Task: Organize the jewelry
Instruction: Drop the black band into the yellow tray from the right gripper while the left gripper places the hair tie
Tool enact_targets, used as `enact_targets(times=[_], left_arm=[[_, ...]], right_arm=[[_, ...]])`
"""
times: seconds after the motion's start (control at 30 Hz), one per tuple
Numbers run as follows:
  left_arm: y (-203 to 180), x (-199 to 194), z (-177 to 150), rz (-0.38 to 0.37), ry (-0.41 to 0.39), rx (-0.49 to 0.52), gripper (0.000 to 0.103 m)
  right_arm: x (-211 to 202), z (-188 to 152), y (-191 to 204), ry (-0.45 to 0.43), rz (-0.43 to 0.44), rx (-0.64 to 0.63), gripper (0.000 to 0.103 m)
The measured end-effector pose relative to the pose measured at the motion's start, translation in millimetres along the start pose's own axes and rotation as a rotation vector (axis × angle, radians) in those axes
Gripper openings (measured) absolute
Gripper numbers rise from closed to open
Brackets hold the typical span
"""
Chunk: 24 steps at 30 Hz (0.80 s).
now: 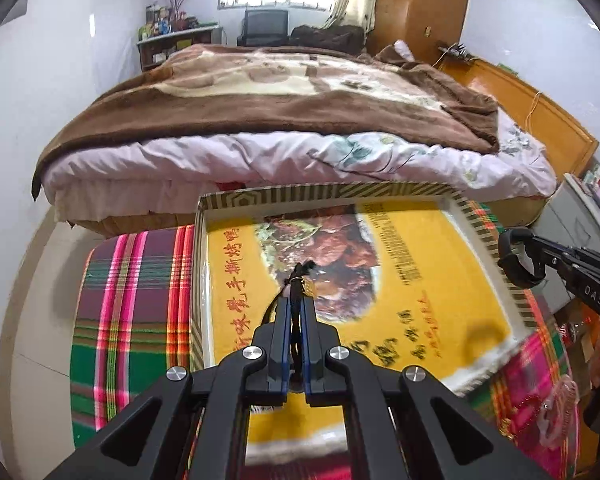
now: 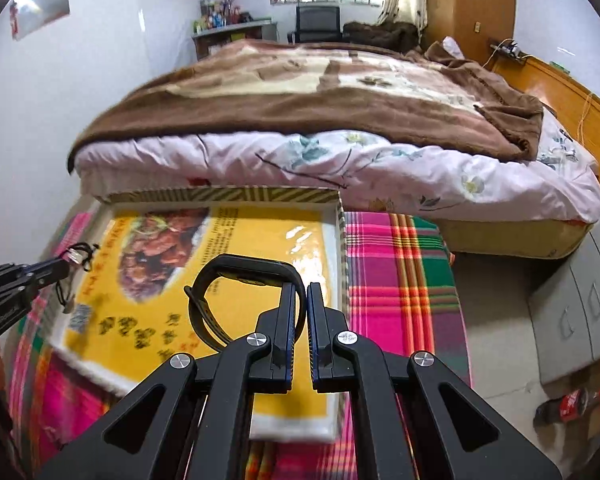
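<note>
My left gripper is shut on a black cord necklace with a small gold pendant, held above the yellow-lined box. It also shows in the right wrist view, the necklace dangling at its tip. My right gripper is shut on a black wristband, held over the box. In the left wrist view the right gripper holds the wristband at the box's right rim.
The box sits on a plaid cloth covering a low surface. A bed with a brown blanket lies just beyond. A grey cabinet stands at right, and a pink plastic packet lies on the cloth.
</note>
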<state>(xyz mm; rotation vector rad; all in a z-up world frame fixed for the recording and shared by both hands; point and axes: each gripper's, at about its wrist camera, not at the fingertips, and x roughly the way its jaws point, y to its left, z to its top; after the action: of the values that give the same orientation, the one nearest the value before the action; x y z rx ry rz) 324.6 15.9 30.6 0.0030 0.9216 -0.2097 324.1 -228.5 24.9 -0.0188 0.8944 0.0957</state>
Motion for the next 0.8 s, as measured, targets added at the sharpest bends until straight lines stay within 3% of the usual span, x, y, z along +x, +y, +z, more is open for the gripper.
enact_targets(times=[0.3,0.67,0.77,0.8], left_arm=[[11,43,11,0.022,0.043,-0.018,0.004],[17,67,8,0.023,0.083,-0.034,0.005],[18,70,8,0.037,0.094,-0.036,0.014],[20,70,8,0.038,0.096,-0.045,0.021]], right_arm=[[50,14,-2,0.087,-0.037,-0.017,0.006],[72,15,2,0.127,-0.046,-0.033,0.006],[75,15,1,0.139,-0.044,-0.035,0.007],[76,15,1,0.142,-0.043,-0.032,0.008]])
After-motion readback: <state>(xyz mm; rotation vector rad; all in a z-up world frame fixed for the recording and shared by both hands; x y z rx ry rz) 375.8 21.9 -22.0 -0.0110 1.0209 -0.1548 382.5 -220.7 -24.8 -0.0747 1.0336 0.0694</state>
